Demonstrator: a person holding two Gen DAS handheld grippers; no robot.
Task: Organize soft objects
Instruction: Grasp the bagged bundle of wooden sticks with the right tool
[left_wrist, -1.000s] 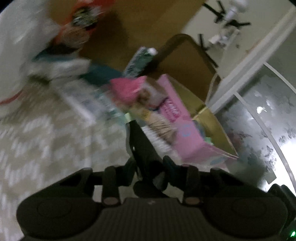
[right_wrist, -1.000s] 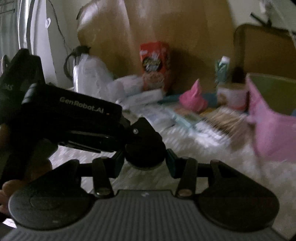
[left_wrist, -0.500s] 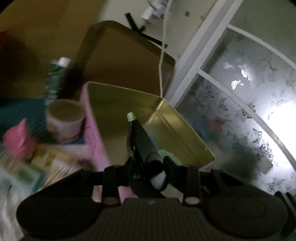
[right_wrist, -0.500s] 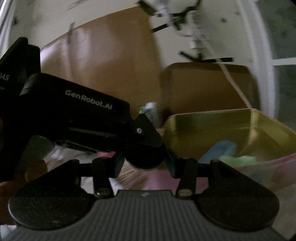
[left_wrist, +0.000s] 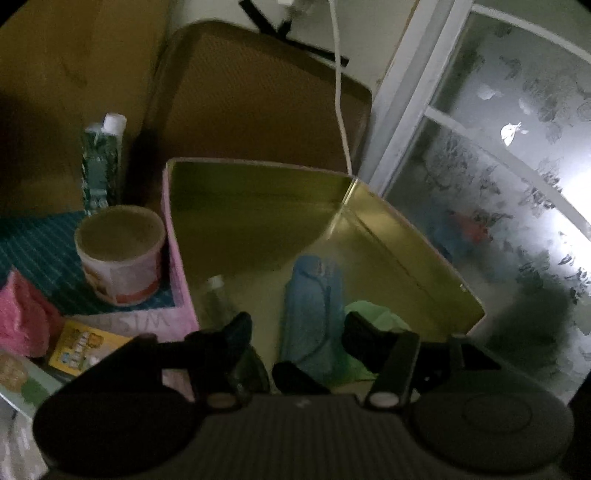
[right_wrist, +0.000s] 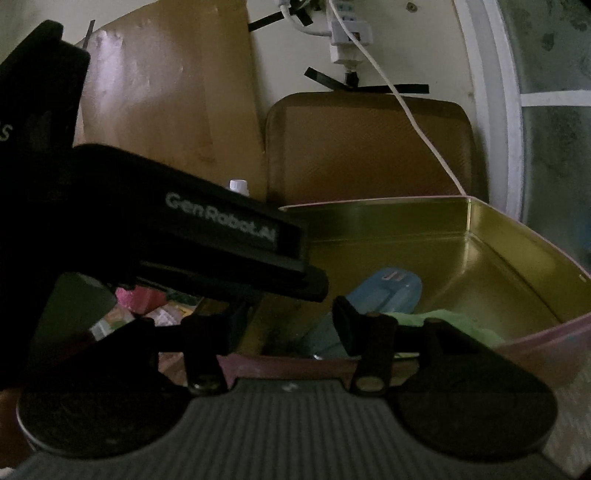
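Note:
A pink box with a gold inside (left_wrist: 258, 206) stands open by the window; it also shows in the right wrist view (right_wrist: 498, 240). Inside lie a blue soft item (left_wrist: 314, 295), a light green cloth (left_wrist: 373, 314) and a dark tube (left_wrist: 255, 365) low between my fingers. The blue item (right_wrist: 388, 291) and green cloth (right_wrist: 454, 321) also show in the right wrist view. My left gripper (left_wrist: 295, 328) is open over the box, holding nothing. My right gripper (right_wrist: 284, 317) is open at the box's near wall, beside the left gripper's body (right_wrist: 207, 236).
Left of the box stand a paper cup (left_wrist: 120, 254) and a green bottle with a white cap (left_wrist: 101, 162). A pink soft item (left_wrist: 22, 317) and a yellow packet (left_wrist: 79, 347) lie nearby. A brown case (left_wrist: 258, 96), a white cable (left_wrist: 338, 92) and a frosted window (left_wrist: 498, 184) are behind.
Both grippers swung from the cluttered floor to the box and opened. The dark tube that the left gripper held now lies inside the box.

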